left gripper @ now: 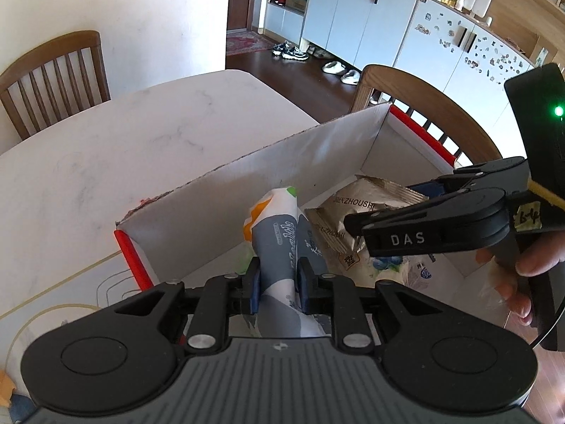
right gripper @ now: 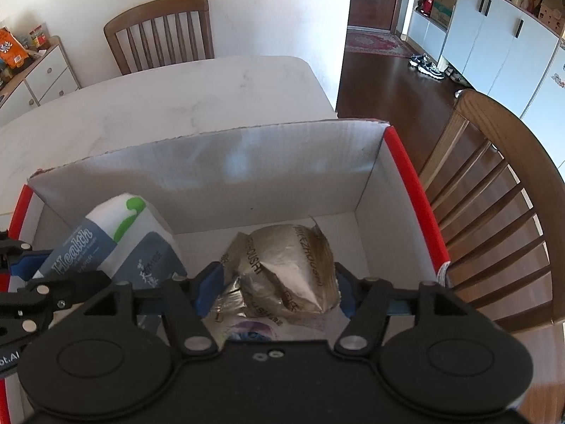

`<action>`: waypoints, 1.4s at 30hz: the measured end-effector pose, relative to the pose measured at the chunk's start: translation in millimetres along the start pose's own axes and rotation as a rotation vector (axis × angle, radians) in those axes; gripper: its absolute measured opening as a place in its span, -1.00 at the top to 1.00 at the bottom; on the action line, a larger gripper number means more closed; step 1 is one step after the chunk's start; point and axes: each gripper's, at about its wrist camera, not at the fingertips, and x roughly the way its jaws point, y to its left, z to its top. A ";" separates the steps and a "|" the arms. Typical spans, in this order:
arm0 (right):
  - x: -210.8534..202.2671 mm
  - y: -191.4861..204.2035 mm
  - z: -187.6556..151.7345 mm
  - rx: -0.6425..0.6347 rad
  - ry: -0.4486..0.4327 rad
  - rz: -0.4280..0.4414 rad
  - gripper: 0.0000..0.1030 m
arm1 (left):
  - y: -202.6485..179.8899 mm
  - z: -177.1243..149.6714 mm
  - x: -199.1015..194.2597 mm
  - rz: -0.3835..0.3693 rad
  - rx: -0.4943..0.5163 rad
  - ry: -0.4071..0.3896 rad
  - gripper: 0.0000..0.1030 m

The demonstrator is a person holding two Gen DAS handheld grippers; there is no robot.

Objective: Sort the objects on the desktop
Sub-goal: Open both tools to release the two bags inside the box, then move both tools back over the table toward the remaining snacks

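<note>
Grey-and-white soft tissue pack [left gripper: 279, 247] is clamped by the left tool [left gripper: 278, 275] inside the red-edged cardboard box [right gripper: 212, 169] (worktop-borne); the gold foil snack packet [right gripper: 282, 268] sits between the right tool's [right gripper: 279, 289] parted pads.

White wall [right gripper: 265, 7], dark wood floor [right gripper: 381, 81] — wooden chairs [right gripper: 159, 31].

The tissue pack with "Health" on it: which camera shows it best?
The right wrist view: the tissue pack shows its printed face, leaning in the box. The left wrist view shows it edge-on, pinched between blue fingers.
</note>
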 end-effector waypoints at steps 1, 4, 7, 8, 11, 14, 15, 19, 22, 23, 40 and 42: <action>-0.4 -0.3 0.6 0.002 -0.001 0.000 -0.27 | -0.5 -0.6 -0.3 0.002 0.002 0.000 0.63; -2.4 -2.6 0.4 0.010 -0.005 0.001 -0.31 | -1.7 -2.5 -1.7 0.002 0.007 0.001 0.61; -5.9 -5.3 0.0 0.018 -0.007 0.003 -0.35 | -3.1 -3.8 -2.6 0.002 0.011 0.002 0.58; -7.1 -6.1 0.3 0.019 -0.006 0.004 -0.38 | -4.5 -4.5 -3.4 0.004 0.013 0.001 0.52; -13.5 -10.1 -1.9 0.024 -0.013 0.007 -0.44 | -4.6 -5.9 -7.0 -0.002 0.014 -0.009 0.03; -19.7 -12.4 -1.2 0.033 -0.016 0.022 -0.48 | -4.5 -8.0 -14.6 0.006 0.017 -0.048 -0.35; -22.1 -12.9 -1.6 0.034 -0.018 0.023 -0.49 | -5.9 -8.0 -16.5 0.001 0.021 -0.051 -0.35; -29.0 -15.1 -4.5 0.044 -0.020 0.036 -0.52 | -8.1 -9.0 -22.6 -0.017 0.014 -0.062 -0.35; -33.5 -13.8 -7.6 0.049 -0.027 0.047 -0.54 | -9.1 -11.9 -27.9 -0.031 0.009 -0.069 -0.36; -35.3 -13.6 -8.3 0.051 -0.029 0.051 -0.55 | -10.0 -13.1 -29.3 -0.031 0.010 -0.072 -0.36; -78.7 10.1 -21.2 0.031 -0.096 0.117 -0.67 | -2.9 -29.3 -75.0 -0.089 -0.025 -0.139 -0.36; -83.9 13.6 -23.1 0.030 -0.108 0.122 -0.68 | -2.5 -32.5 -81.5 -0.095 -0.024 -0.150 -0.36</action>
